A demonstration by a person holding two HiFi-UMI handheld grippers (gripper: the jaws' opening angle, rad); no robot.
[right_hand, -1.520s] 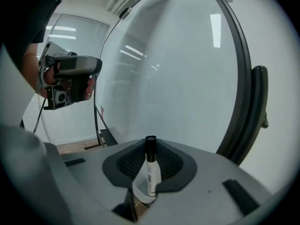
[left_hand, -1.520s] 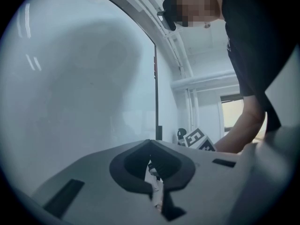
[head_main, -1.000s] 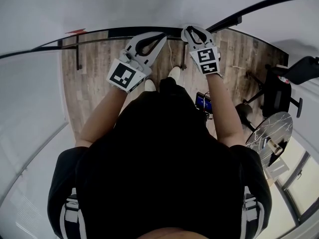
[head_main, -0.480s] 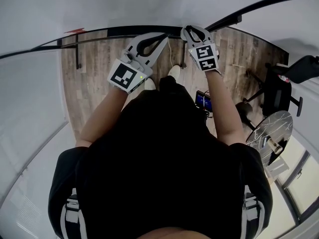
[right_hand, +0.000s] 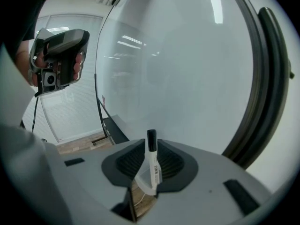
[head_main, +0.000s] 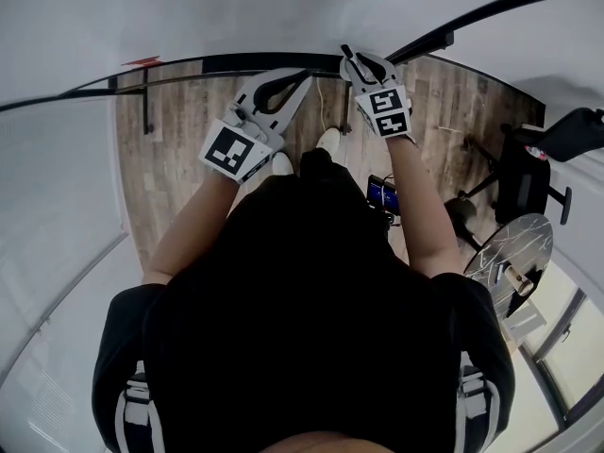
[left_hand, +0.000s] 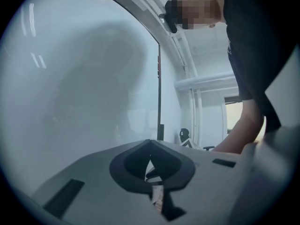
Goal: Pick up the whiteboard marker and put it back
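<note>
A white whiteboard marker (right_hand: 152, 167) with a black cap stands upright between the jaws of my right gripper (right_hand: 151, 149), which is shut on it. In the head view the marker's black end (head_main: 345, 52) pokes out past the right gripper (head_main: 355, 62), close to the whiteboard (head_main: 283, 8) and its dark ledge (head_main: 236, 61). My left gripper (head_main: 300, 76) is held beside it. Its jaws (left_hand: 150, 143) meet at the tips with nothing between them. The right gripper view also shows the left gripper (right_hand: 58, 60) in a hand.
The whiteboard (right_hand: 187, 69) fills most of both gripper views, with a dark frame (right_hand: 267, 88) at its right. Below is a wooden floor (head_main: 179, 149). A black office chair (head_main: 524, 173) and a round glass table (head_main: 514, 253) stand at the right.
The right gripper has shifted slightly up and left toward the whiteboard with the marker. The left gripper has barely moved.
</note>
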